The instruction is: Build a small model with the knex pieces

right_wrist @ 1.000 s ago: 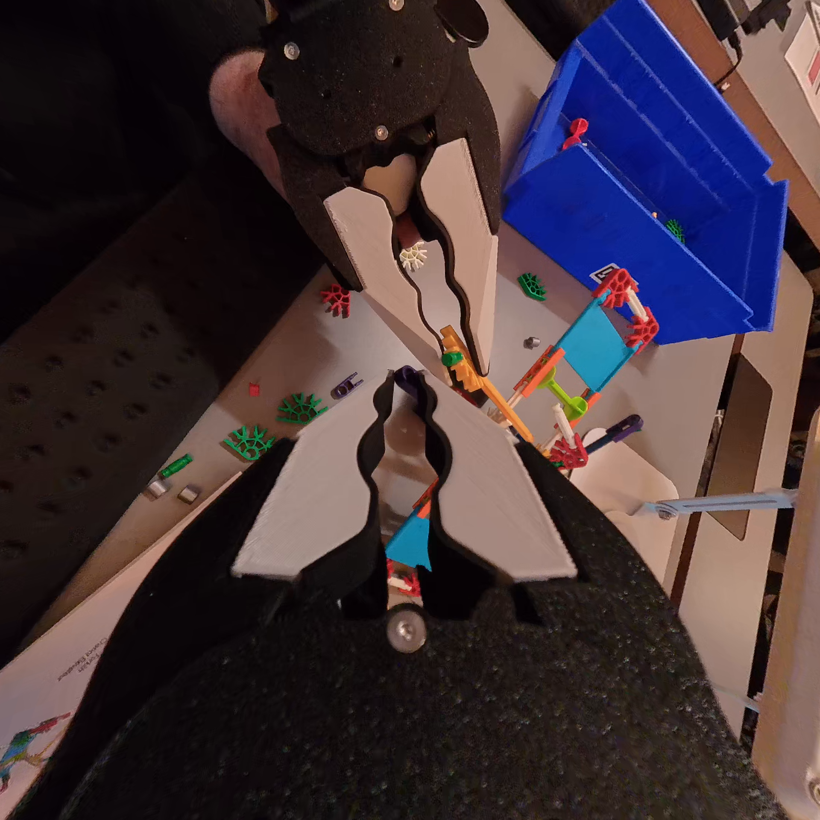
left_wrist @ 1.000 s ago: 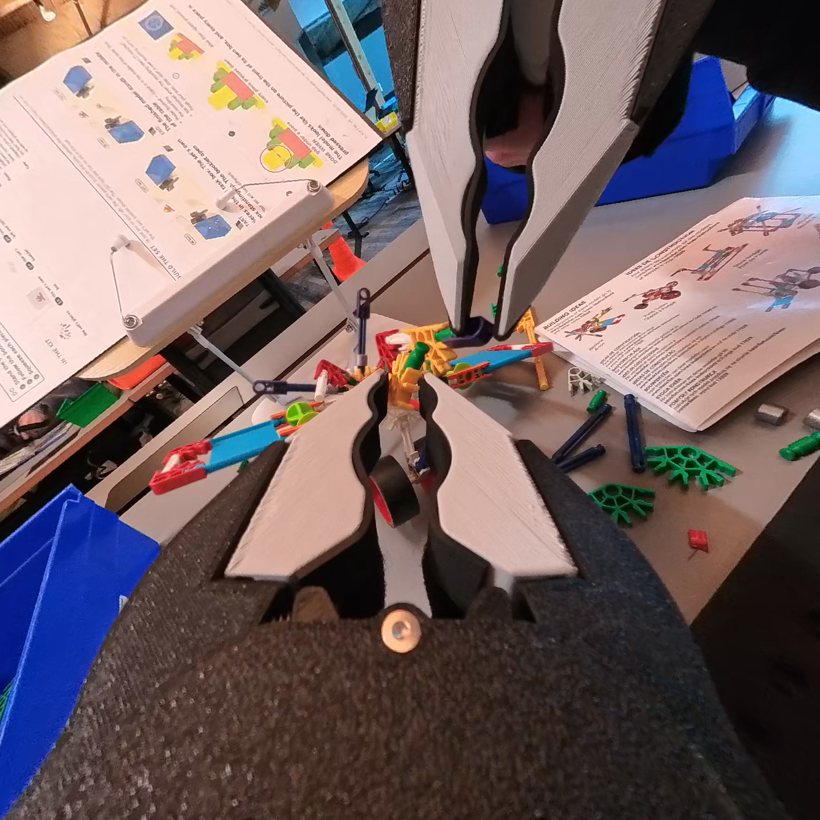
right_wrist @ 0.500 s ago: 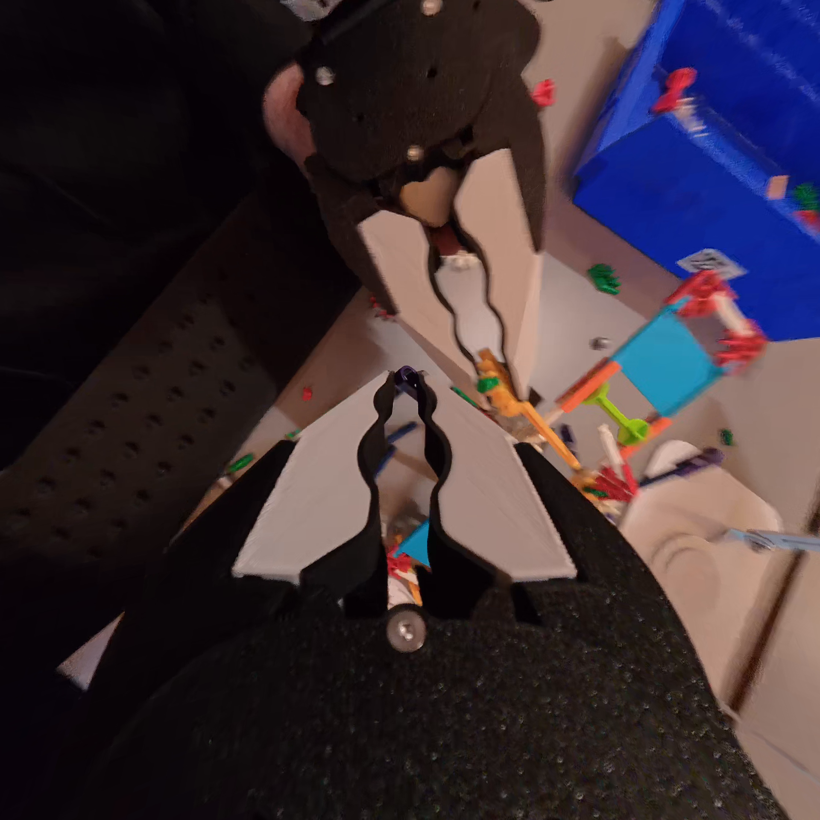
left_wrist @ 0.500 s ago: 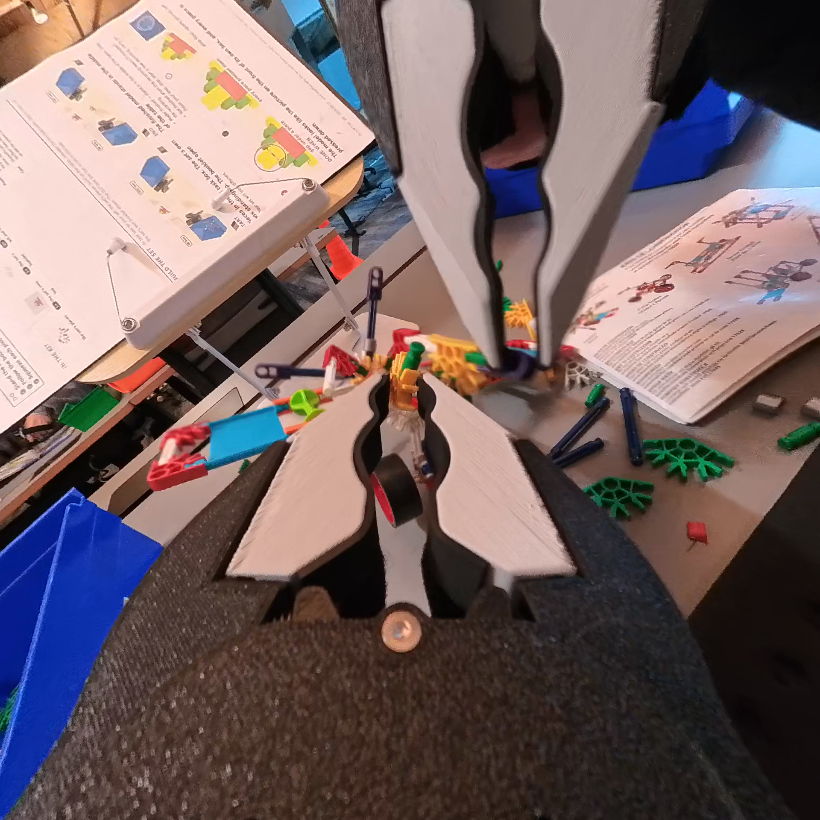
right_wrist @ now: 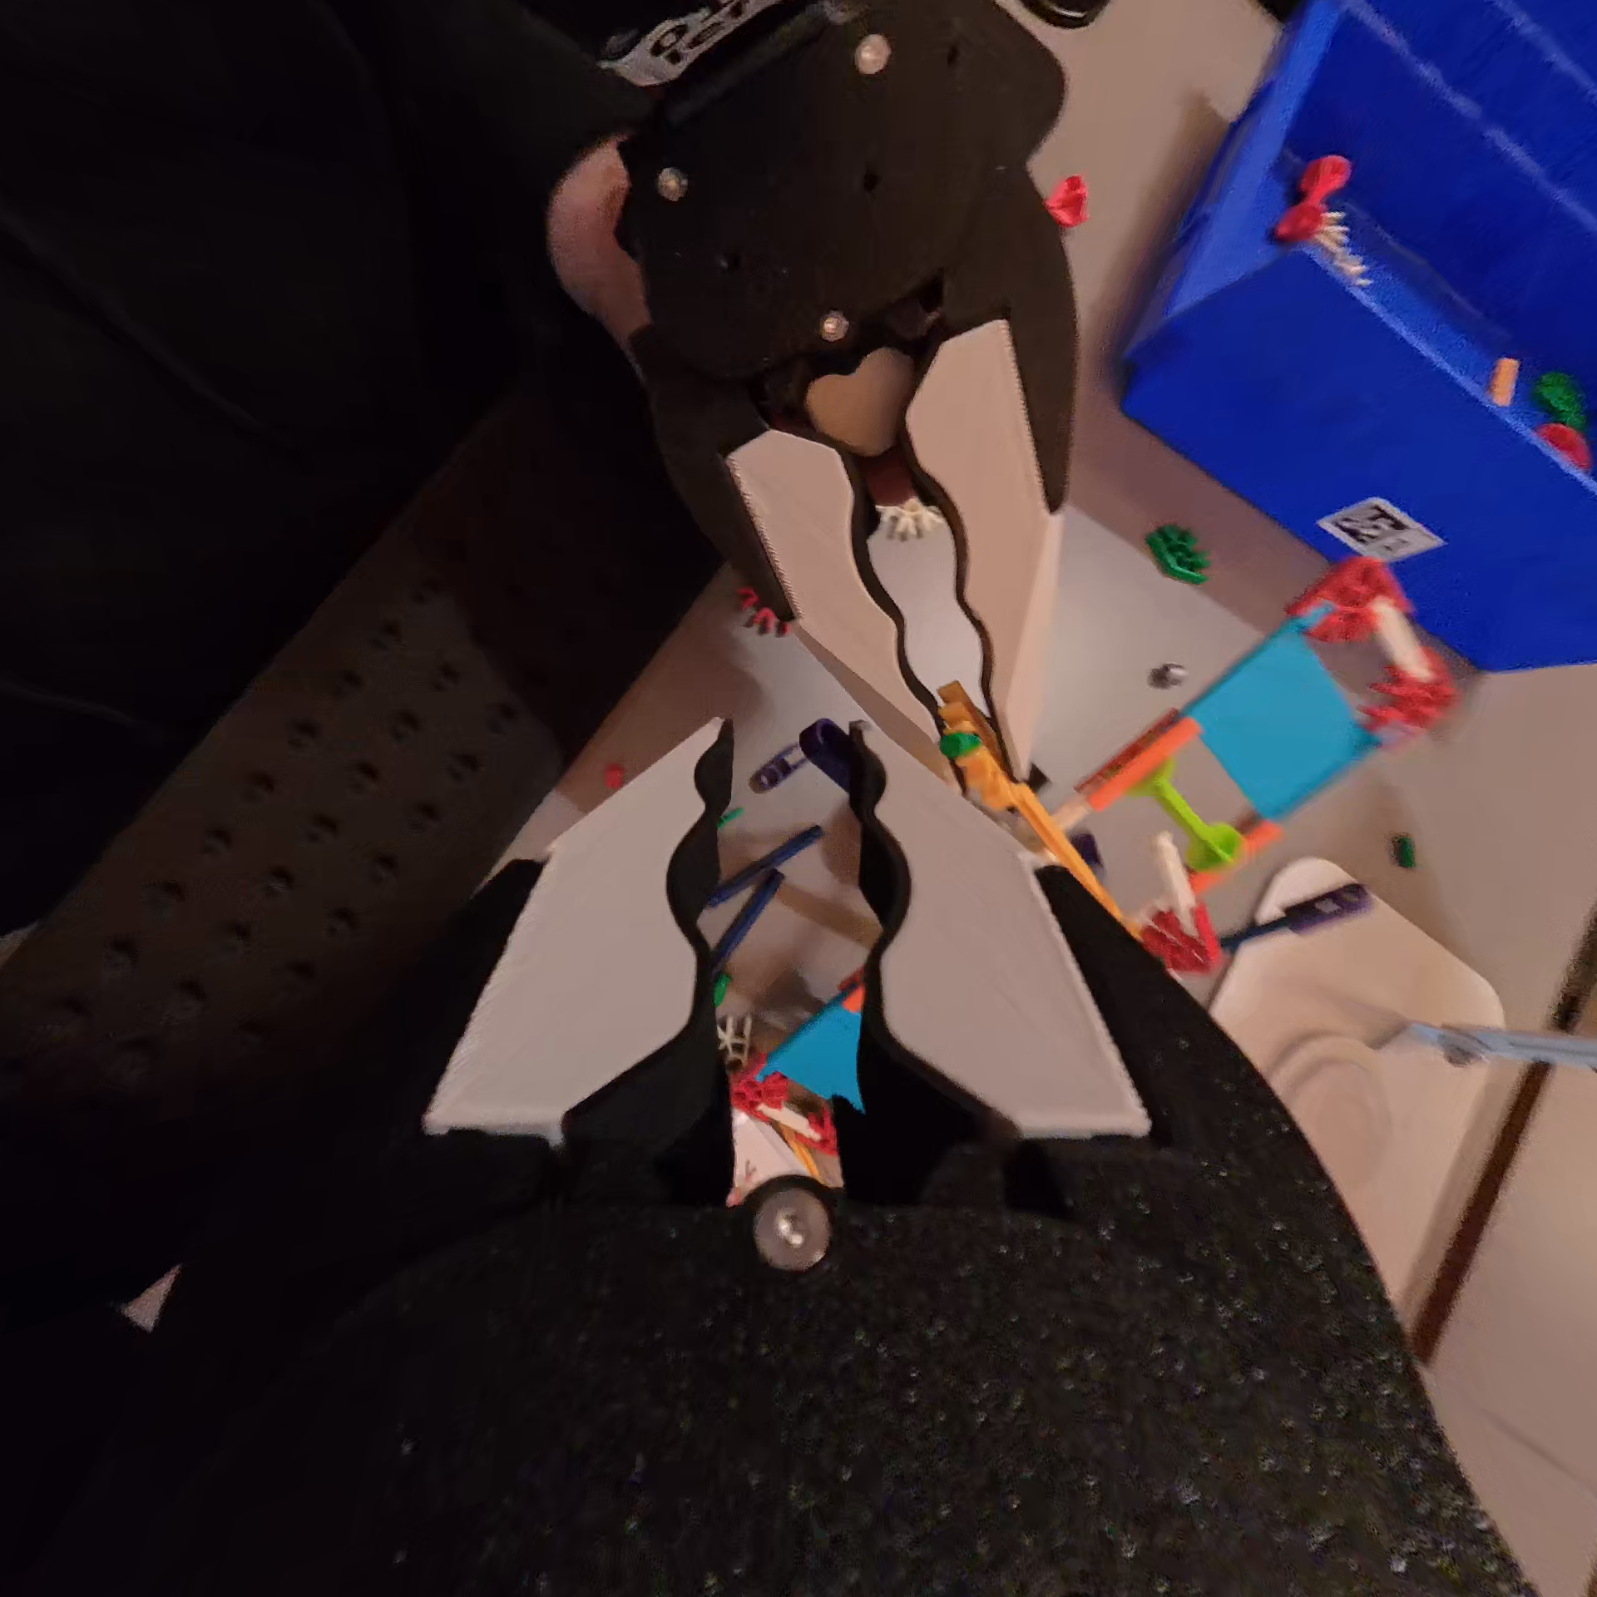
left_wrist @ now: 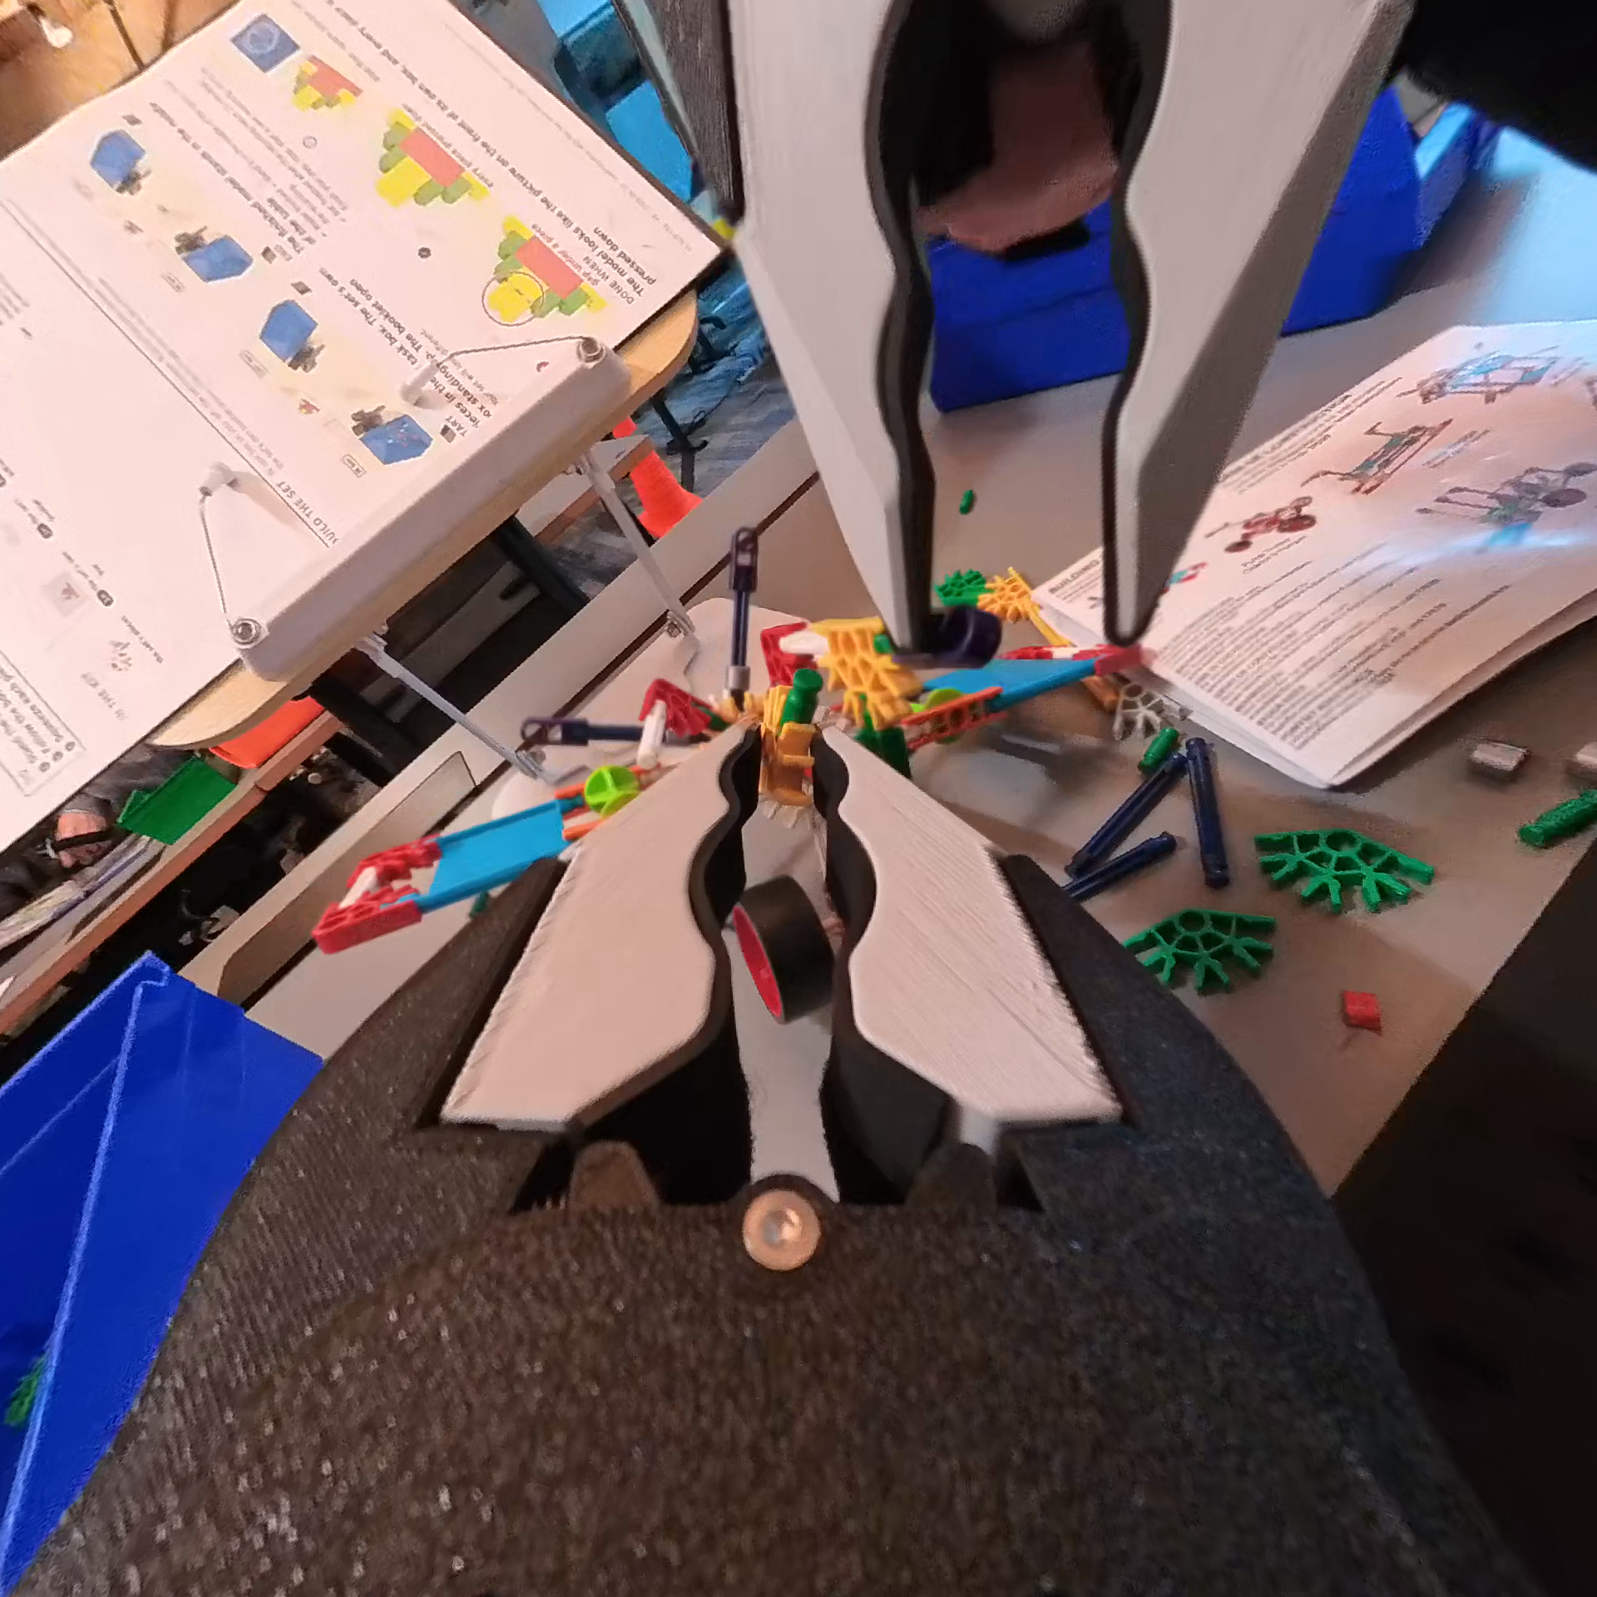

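Grip looked snug on the left: we had the left tool (left_wrist: 782, 747) pinched nearly closed on the orange stem of the toy model (left_wrist: 864, 683), right at its tips. Our right tool (right_wrist: 788, 743) stood spread wide above the desk (left_wrist: 1426, 951), clamping nothing, with a purple connector (left_wrist: 963, 635) touching one tip.

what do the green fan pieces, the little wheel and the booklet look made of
Green fan pieces: moulded hard plastic, slightly glossy, with thin ribs and snap notches.
Wheel: matte black tyre, likely rubber or soft plastic, over a red plastic hub.
Booklet: thin printed paper, pages slightly curled, with a faint sheen.
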A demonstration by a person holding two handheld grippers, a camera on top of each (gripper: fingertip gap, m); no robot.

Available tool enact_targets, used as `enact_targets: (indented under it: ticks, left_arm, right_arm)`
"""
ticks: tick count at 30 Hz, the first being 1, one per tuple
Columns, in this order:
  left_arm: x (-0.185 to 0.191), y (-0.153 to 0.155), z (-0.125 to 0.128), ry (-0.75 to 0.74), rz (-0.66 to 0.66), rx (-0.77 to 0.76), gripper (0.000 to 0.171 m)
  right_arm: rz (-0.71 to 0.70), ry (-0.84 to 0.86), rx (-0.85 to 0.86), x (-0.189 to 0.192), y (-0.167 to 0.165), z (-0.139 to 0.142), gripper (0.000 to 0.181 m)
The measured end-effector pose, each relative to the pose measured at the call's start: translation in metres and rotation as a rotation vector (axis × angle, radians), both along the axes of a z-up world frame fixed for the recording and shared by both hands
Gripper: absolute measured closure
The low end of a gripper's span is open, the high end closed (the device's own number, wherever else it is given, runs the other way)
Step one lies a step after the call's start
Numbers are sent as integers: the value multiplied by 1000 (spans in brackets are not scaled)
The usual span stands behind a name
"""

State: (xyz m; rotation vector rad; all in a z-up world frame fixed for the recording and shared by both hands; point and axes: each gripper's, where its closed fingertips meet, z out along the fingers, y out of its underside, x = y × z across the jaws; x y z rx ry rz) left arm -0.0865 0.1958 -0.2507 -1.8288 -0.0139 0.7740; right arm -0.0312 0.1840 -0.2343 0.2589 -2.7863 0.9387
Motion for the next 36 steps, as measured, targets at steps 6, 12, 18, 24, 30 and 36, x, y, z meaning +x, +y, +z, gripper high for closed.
enact_targets:
  ticks: [6,12,18,24,30,36]
  left_arm:
    - [-4,-3,1,-55,-5,33,163]
    - [-2,-8,5,-59,-11,53,165]
    - [0,-13,9,-51,-23,70,166]
    - [3,-20,14,-37,-40,95,166]
    - [4,-20,14,-51,-59,111,166]
    - [2,-21,11,-75,-63,117,165]
  right_arm:
    - [-168,136,-4,-15,19,28,147]
    - [-425,184,42,-26,55,26,146]
    - [-723,212,-68,-32,102,30,146]
    - [-1008,235,-404,-37,155,57,146]
    - [-1172,288,-638,-38,192,56,147]
    - [-1214,264,-719,-47,204,28,149]
